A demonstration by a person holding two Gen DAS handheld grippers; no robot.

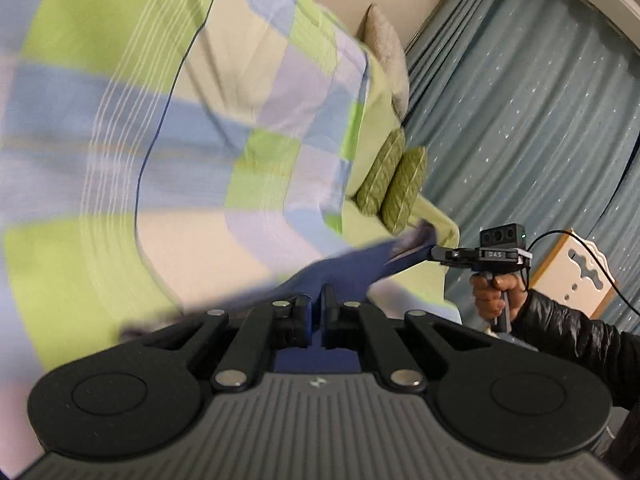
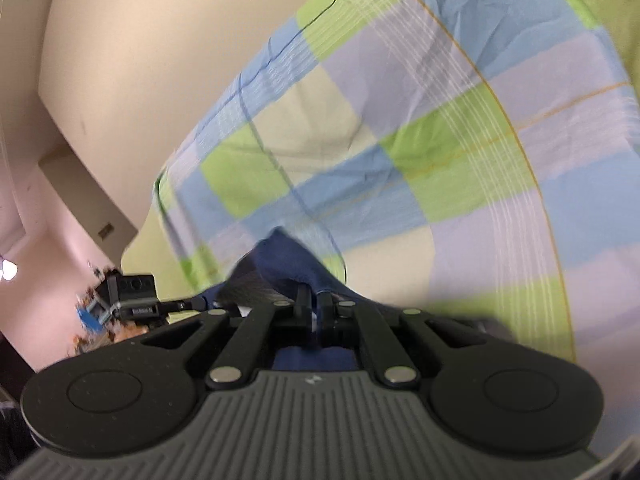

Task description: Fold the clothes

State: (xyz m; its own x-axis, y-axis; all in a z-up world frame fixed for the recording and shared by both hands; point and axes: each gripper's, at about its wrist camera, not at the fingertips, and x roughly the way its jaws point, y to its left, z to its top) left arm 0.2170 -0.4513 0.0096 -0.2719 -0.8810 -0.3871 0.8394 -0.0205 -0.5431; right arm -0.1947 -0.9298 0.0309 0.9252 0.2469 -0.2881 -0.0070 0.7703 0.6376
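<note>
A dark blue garment (image 1: 344, 272) hangs stretched between both grippers above the bed. In the left wrist view my left gripper (image 1: 318, 300) is shut on one edge of it, blue cloth pinched between the pads. The right gripper (image 1: 434, 250) bites the other end, with a hand (image 1: 492, 296) on its handle. In the right wrist view my right gripper (image 2: 316, 300) is shut on a fold of the blue garment (image 2: 288, 264). The left gripper (image 2: 200, 302) shows at the left, its tip in the same cloth. Motion blur smears the garment.
A checked quilt (image 1: 180, 128) in green, blue and lilac covers the bed (image 1: 436, 224) under the garment. Two green pillows (image 1: 394, 184) stand at the bed's far side. Blue-grey curtains (image 1: 520, 120) and a white cut-out board (image 1: 576, 276) lie to the right. A cream wall (image 2: 140, 60) rises behind.
</note>
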